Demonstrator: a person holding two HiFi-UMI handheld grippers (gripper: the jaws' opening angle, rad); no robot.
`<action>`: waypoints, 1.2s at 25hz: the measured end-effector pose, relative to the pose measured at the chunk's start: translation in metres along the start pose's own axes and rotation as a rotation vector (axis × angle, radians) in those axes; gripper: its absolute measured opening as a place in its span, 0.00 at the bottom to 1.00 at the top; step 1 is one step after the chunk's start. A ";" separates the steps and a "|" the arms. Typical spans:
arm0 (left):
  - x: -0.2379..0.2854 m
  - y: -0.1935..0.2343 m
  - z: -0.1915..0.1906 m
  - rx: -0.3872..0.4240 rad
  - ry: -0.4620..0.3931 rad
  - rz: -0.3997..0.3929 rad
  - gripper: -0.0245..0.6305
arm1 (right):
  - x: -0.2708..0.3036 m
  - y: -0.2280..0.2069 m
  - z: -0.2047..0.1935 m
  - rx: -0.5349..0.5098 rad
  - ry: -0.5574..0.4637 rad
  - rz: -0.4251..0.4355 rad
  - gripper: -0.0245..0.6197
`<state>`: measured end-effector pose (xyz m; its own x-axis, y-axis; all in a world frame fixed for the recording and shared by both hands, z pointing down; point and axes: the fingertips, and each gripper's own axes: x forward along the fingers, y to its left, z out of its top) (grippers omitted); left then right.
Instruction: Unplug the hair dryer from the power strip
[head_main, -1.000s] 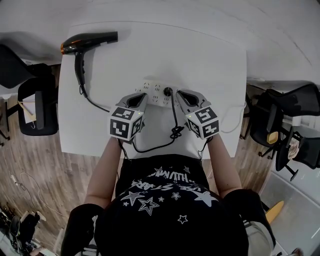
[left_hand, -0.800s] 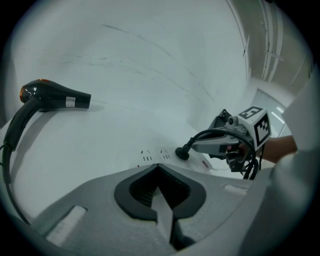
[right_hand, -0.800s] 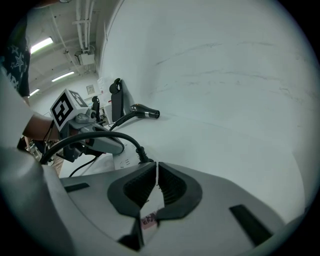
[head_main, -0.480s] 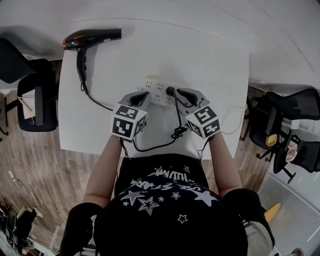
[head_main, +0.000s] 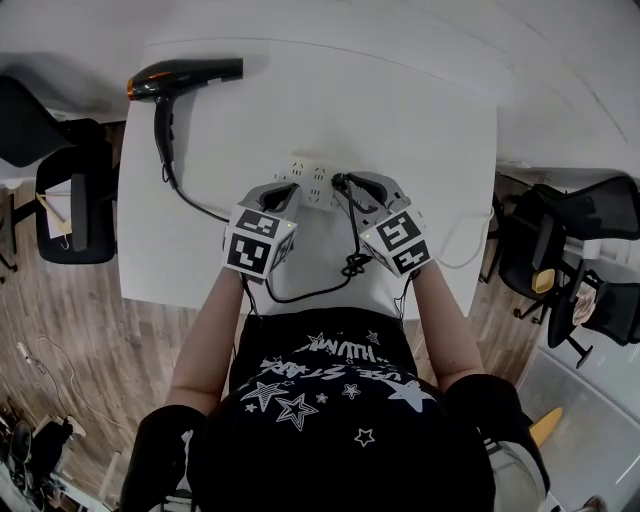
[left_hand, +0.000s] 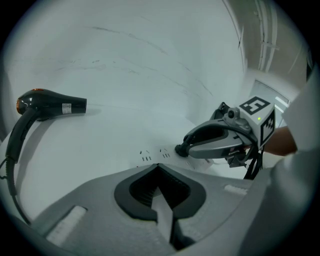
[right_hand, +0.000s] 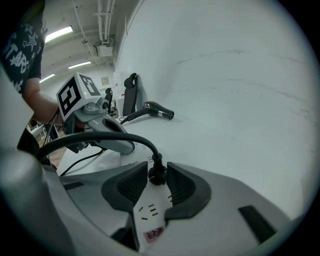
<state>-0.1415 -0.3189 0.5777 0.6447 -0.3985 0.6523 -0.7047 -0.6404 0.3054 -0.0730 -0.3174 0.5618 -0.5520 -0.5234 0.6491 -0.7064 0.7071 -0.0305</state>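
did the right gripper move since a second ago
Yes: the right gripper has shifted left along the power strip onto the plug; its jaws, just opening, now stand either side of it.

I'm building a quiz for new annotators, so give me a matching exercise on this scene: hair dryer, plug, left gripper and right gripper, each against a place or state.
1 hair dryer
2 plug
3 left gripper
4 right gripper

A jaws together, at the power strip's left end
B jaws apart
C lying at the table's far left corner
D seated in the power strip

Pairs: 1-C, 2-D, 3-A, 4-B.
The right gripper's jaws have just been opening, with the plug between them.
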 end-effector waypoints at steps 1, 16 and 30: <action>0.000 -0.001 0.000 0.002 0.000 0.000 0.05 | 0.001 0.000 -0.001 -0.004 0.003 -0.002 0.23; 0.000 0.000 -0.001 0.040 0.018 0.014 0.05 | 0.006 0.002 0.000 -0.118 0.031 -0.099 0.15; -0.001 -0.002 -0.001 0.026 0.017 0.042 0.05 | 0.005 -0.006 -0.001 0.103 -0.014 -0.037 0.16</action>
<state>-0.1413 -0.3166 0.5766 0.6096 -0.4141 0.6760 -0.7229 -0.6403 0.2597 -0.0710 -0.3240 0.5662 -0.5303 -0.5552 0.6408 -0.7677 0.6352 -0.0850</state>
